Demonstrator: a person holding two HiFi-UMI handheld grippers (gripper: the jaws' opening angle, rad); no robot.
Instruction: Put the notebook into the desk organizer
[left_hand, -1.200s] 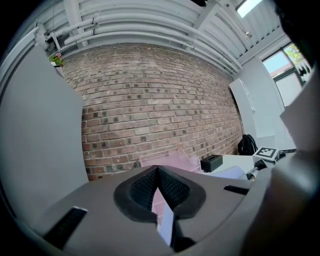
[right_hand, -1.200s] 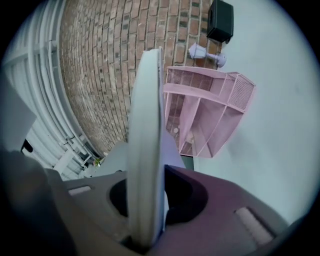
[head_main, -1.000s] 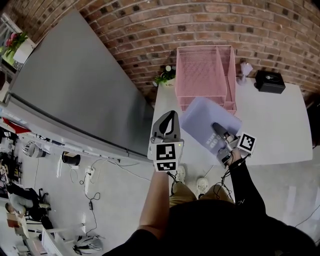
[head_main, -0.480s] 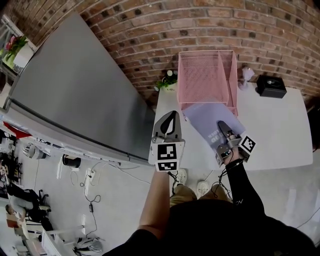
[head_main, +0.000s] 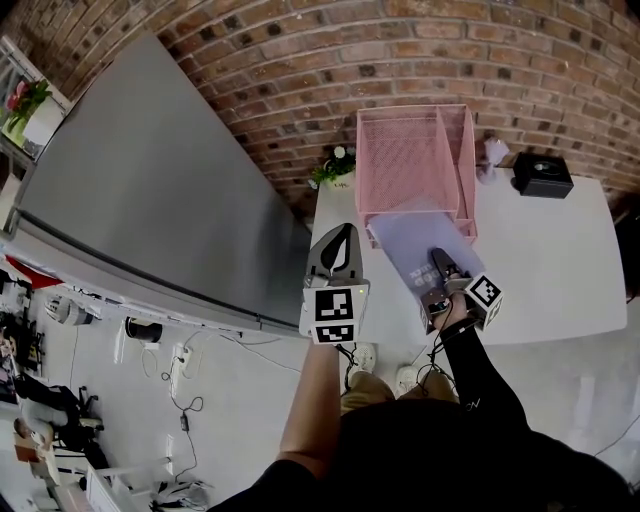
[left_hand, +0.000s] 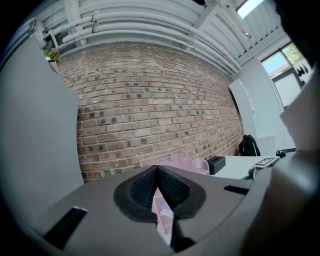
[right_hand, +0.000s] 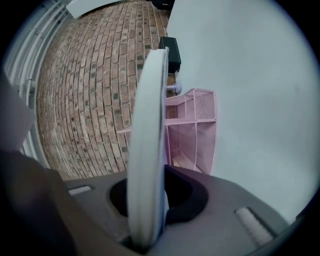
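- Nearest me, the left tool (head_main: 340, 240) hangs over the near-left corner of the white worktop (head_main: 545, 250). Its jaws are pressed together with nothing between them, and only a sliver of pink shows through the slit below the tips.
- Just to its right, the right tool (head_main: 438, 263) is pinching the near edge of the lavender notebook (head_main: 408, 238). In the right gripper view the notebook (right_hand: 147, 135) runs edge-on between the pads and away towards the pink wire.
- The notebook is held clear of the worktop and roughly flat. Its far edge is at the mouth of the desk organizer (head_main: 466, 150), and from above it seems to overlap the front lip. I cannot tell whether it touches.
- It looks thin and light, so weight should be no trouble. A soft cover gripped at one edge may sag or fan open at the far end, and a smooth cover could slip.
- A hold on the middle of the near edge, or by the spine, would probably keep it stiff enough to slide in level.
- The organizer is a pink mesh tray stack with open fronts, and its lower slot faces the notebook. A drooping corner could catch on the mesh.
- Beyond it, a small plant (head_main: 335, 165) stands at its left and a black box (head_main: 541, 172) at its right, both against the brick wall (head_main: 300, 60).
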